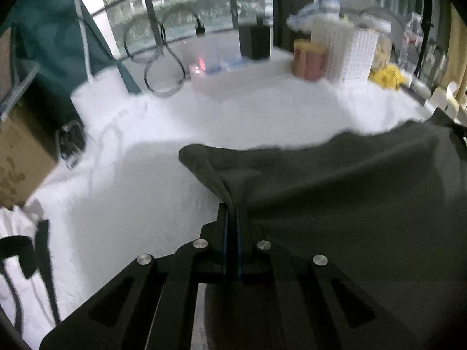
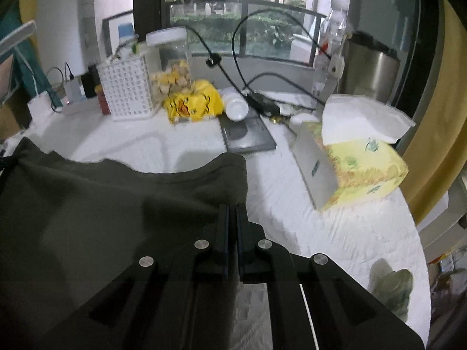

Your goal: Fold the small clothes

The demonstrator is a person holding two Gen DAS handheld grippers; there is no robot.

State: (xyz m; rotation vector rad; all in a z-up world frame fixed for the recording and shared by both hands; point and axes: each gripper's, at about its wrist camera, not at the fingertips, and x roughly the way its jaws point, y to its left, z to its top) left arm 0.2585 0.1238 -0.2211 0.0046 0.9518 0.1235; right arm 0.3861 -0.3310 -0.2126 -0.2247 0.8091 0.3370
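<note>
A dark olive garment (image 1: 350, 192) lies across the white cloth-covered table (image 1: 140, 180). My left gripper (image 1: 232, 207) is shut on its left edge, and the fabric bunches up into a pinched fold between the black fingers. In the right wrist view the same garment (image 2: 102, 204) spreads to the left. My right gripper (image 2: 232, 207) is shut on its right edge, just below the garment's far right corner. Both gripped edges are raised slightly off the table.
At the back stand a white lattice basket (image 2: 127, 90), a clear jar (image 2: 172, 61), a yellow packet (image 2: 194, 103), black cables (image 1: 163, 58) and a dark box (image 1: 255, 40). A yellow tissue pack (image 2: 359, 172) and a grey notebook (image 2: 248, 134) lie right. A cardboard box (image 1: 17, 157) stands left.
</note>
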